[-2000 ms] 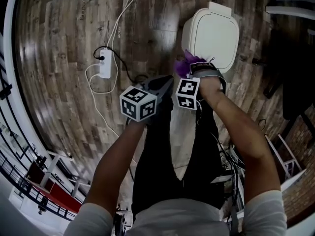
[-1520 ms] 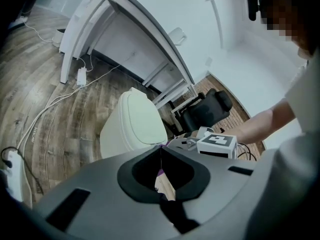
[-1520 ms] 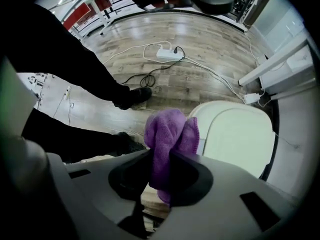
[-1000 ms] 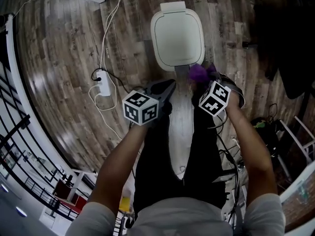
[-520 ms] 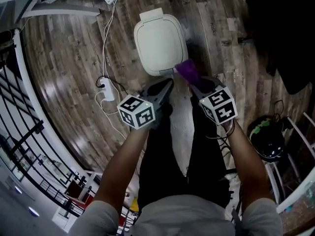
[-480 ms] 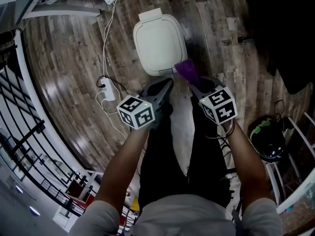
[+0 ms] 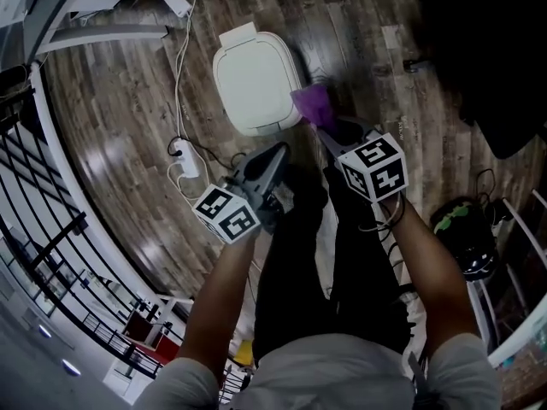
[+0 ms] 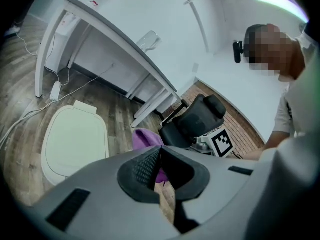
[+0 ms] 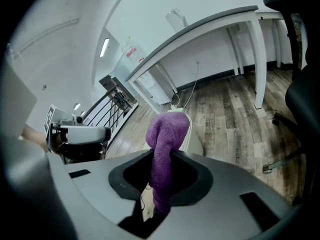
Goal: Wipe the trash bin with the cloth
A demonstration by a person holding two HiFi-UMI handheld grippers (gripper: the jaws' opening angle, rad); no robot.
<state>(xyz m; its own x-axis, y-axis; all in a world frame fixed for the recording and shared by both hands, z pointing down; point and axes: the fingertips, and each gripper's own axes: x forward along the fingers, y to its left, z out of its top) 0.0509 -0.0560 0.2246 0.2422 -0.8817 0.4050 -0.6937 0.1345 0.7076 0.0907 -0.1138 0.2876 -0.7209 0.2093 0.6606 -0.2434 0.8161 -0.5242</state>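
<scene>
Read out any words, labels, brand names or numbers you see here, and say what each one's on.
No text here can be read.
Marker cube on the left gripper: black-and-white square patterns, no letters.
Marker cube on the right gripper: the same.
Bottle in the background of the right gripper view: red label, too small and blurred to read.
Trash bin: no print visible.

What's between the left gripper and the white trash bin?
Head view: only bare wood floor shows between the left gripper and the trash bin.
</scene>
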